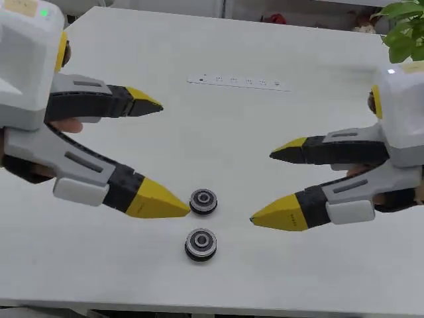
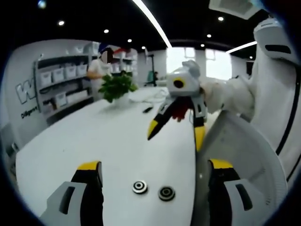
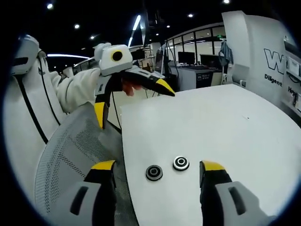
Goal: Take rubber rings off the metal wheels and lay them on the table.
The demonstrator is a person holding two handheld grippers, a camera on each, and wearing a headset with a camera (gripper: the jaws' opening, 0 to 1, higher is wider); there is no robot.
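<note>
Yellow-tipped left gripper [image 1: 172, 159], jaws spread wide, lower tip just beside far black-rimmed metal wheel [image 1: 203, 201]; right gripper [image 1: 262, 187], jaws likewise parted; near wheel [image 1: 200, 244] on white table [image 1: 132, 53].

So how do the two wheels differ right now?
The far wheel lies right beside the lower tip of the left tool. The near wheel lies apart from it, closer to the table edge. In both gripper views the far wheel's face looks brighter and the near wheel's darker. Both lie flat, each with a dark ring on its rim.
</note>
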